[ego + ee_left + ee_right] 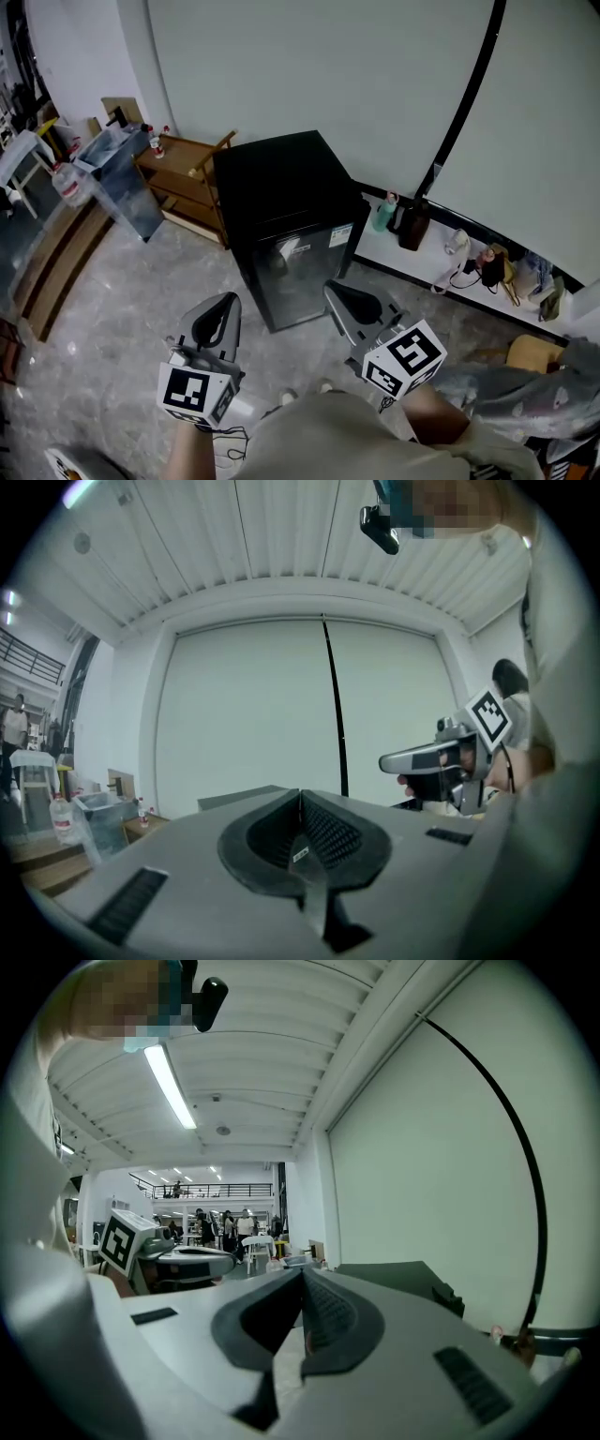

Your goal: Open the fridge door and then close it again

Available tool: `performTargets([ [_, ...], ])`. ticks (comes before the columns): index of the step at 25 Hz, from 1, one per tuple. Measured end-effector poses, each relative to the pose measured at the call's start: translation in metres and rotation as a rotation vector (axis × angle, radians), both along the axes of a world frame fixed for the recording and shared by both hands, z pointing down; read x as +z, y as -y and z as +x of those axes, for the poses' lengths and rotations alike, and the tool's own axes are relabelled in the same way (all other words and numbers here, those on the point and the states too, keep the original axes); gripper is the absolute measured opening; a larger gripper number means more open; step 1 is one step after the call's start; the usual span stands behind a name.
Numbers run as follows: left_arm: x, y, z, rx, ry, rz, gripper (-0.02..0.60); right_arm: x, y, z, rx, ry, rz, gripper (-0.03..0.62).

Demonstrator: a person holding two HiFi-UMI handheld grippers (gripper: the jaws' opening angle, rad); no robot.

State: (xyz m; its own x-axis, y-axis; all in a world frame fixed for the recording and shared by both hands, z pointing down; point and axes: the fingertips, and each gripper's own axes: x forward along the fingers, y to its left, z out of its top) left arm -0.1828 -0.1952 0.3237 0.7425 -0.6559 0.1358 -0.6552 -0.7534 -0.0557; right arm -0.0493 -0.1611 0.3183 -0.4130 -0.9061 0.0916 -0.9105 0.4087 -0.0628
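Fridge [281,202], black and low, stands against the pale wall at the middle of the head view; its door faces the person and lies flush with the body, closed; a pale sticker sits on the upper part of that front. A wooden shelf unit [181,184] stands just beside the fridge on its left; on its right runs a low white ledge [398,255] carrying a green bottle [382,214] and a brown bottle [412,225]; a black cable [469,94] runs down the wall above the ledge. The left gripper [229,300] and the right gripper [331,289] both point toward the fridge front and stand clear of it, the left one before its lower left corner, the right one before its lower right corner; each carries its marker cube near the hand.

From the left gripper view, the left gripper's jaws are pressed together with nothing between them; the fridge top shows just behind their tip; the right gripper appears at the right edge, well apart; a large water bottle [61,817] stands far off at the left.

From the right gripper view, the right gripper's jaws are likewise clenched on nothing; the fridge's dark top lies beyond them to the right; the left gripper shows at the left; people stand in the bright hall far behind it.
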Motion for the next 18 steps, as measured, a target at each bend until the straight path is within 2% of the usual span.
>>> performTargets([
  [8, 0.017, -0.019, 0.003, 0.003, 0.010, -0.058, 0.008, 0.013, -0.015, -0.002, -0.010, -0.001, -0.043, -0.003],
  [18, 0.019, -0.027, -0.008, -0.010, -0.004, -0.035, 0.008, 0.024, -0.019, -0.010, -0.013, -0.006, -0.061, -0.003],
])
